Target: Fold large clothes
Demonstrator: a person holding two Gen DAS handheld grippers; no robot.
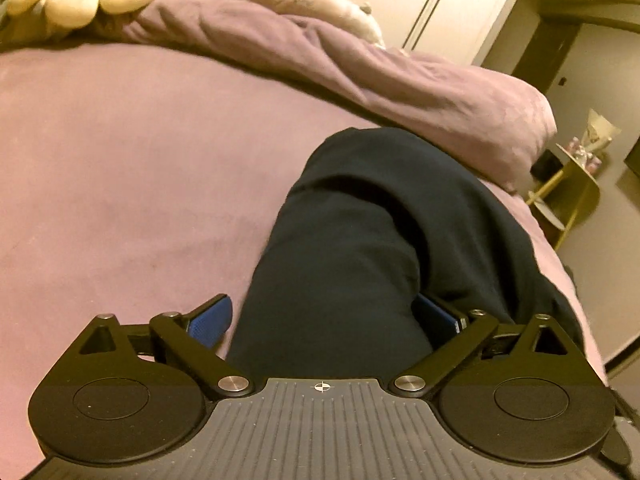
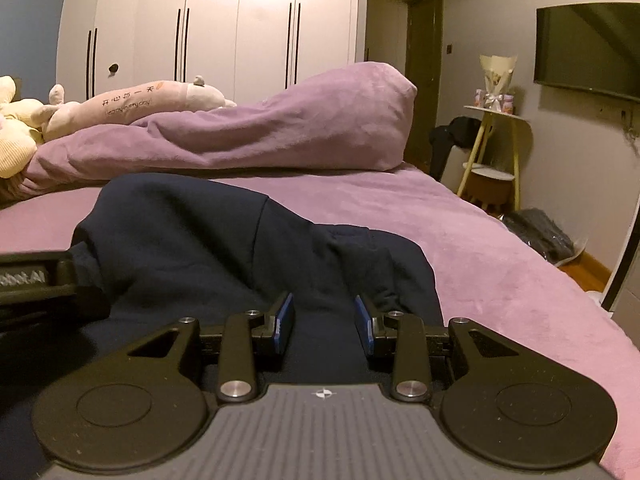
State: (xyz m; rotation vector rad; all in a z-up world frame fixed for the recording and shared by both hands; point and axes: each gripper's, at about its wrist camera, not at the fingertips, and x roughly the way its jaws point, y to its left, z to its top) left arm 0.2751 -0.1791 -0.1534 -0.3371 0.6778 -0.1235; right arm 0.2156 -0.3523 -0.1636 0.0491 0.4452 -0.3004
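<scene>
Left wrist view shows my left gripper (image 1: 324, 320) spread wide over the navy garment (image 1: 360, 240) bunched on the bed (image 1: 120, 160), right gripper (image 2: 324, 324) partly parted, gripping nothing I can confirm; soft, heavy fabric, best pinched at a hem.

Place: I'm in a home bedroom.
Bed (image 2: 460, 232): purple sheet, rumpled duvet (image 2: 280, 132), plush toys (image 2: 132, 104).
Walls: white wardrobe (image 2: 224, 20), mounted television (image 2: 588, 48).
Corner: side table (image 2: 496, 112), perhaps a bouquet (image 2: 496, 76).
</scene>
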